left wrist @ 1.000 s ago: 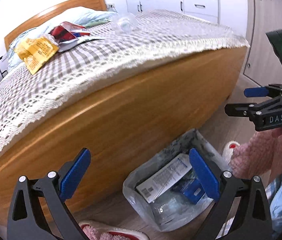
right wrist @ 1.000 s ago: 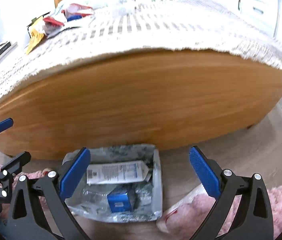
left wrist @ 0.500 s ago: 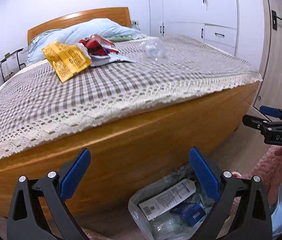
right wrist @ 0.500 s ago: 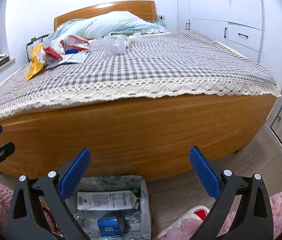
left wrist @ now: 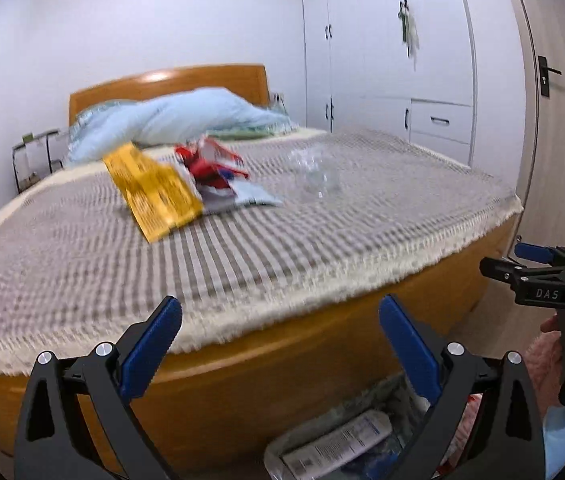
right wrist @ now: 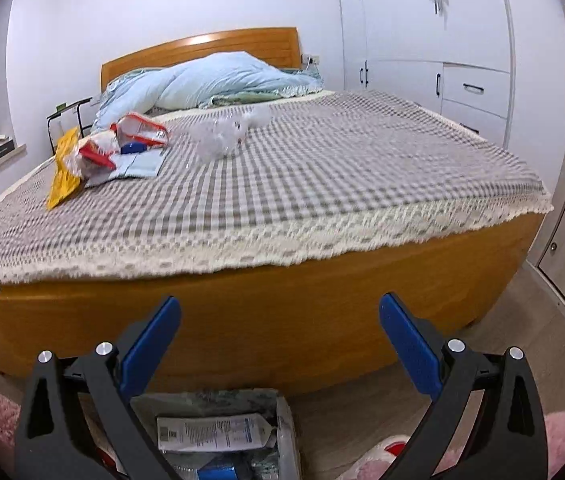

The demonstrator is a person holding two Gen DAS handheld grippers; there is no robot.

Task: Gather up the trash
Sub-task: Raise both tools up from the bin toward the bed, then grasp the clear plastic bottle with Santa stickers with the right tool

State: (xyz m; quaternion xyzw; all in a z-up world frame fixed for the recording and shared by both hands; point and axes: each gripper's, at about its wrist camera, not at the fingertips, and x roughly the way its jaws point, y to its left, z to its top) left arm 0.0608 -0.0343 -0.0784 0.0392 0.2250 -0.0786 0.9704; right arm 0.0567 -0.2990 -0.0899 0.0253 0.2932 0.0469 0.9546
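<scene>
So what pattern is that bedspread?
The bedspread is grey-and-white check with a cream lace edge, clearest in the right wrist view.

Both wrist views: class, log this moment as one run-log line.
left hand-held gripper: open, empty | right hand-held gripper: open, empty | wrappers on bed | trash bag on floor

Cloth, wood and plastic

The bed frame is smooth shiny wood; its checked cover is soft cloth; the crumpled bottle is clear plastic.

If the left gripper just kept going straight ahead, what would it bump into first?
Probably the bed. The left gripper is open and empty, aimed at the lacy edge of the checked bedspread over the wooden bed frame. The yellow wrapper lies farther back; depth is hard to judge.
</scene>
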